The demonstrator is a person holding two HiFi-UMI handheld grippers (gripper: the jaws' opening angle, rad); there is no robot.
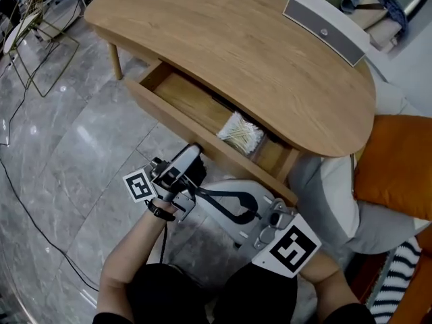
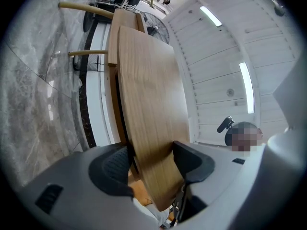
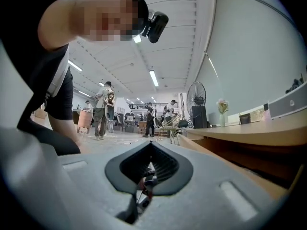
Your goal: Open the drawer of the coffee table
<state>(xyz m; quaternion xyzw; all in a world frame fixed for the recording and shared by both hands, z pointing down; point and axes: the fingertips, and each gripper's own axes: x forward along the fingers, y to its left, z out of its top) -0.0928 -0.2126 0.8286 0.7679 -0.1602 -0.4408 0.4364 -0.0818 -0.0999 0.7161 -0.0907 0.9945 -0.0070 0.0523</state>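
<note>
The light wooden coffee table (image 1: 229, 39) has its drawer (image 1: 196, 106) pulled out toward me. A clear box of cotton swabs (image 1: 241, 133) lies inside it. My left gripper (image 1: 193, 152) is at the drawer's front panel (image 1: 162, 117). In the left gripper view that panel (image 2: 148, 104) runs between the two black pads (image 2: 115, 166), and the left gripper (image 2: 152, 164) is shut on it. My right gripper (image 1: 202, 193) hovers below the drawer over the floor with its jaws together and nothing in them. In the right gripper view the right gripper (image 3: 150, 145) points level along the table's side.
A grey speaker bar (image 1: 324, 29) lies on the tabletop at the far right. An orange cushion (image 1: 395, 164) and a grey seat (image 1: 337, 187) sit to the right of the table. A wire rack (image 1: 40, 39) stands at the left and a cable (image 1: 34, 214) crosses the marble floor.
</note>
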